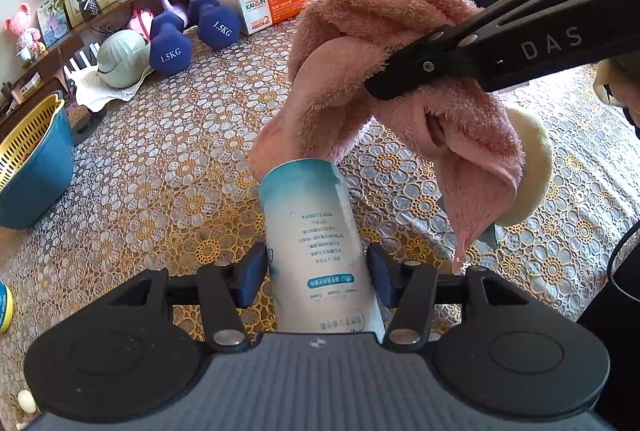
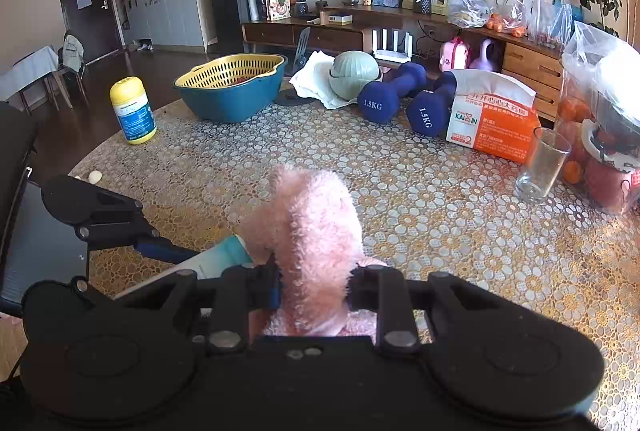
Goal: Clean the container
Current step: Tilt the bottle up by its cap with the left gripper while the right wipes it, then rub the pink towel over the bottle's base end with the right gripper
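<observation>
The white and teal container (image 1: 316,243) is held tilted above the tabletop (image 1: 168,159), clamped between the pads of the left tool (image 1: 316,271). A pink fluffy cloth (image 1: 384,71) touches its top end, gripped by the closed right tool (image 2: 314,283). The tabletop wears a lace-patterned cover in a living room with a wooden sideboard (image 2: 352,27). On it sit a blue basin (image 2: 230,91) holding a yellow strainer (image 2: 230,70), an empty glass (image 2: 542,163), a tissue box (image 2: 494,123) and two dumbbells (image 2: 408,97).
</observation>
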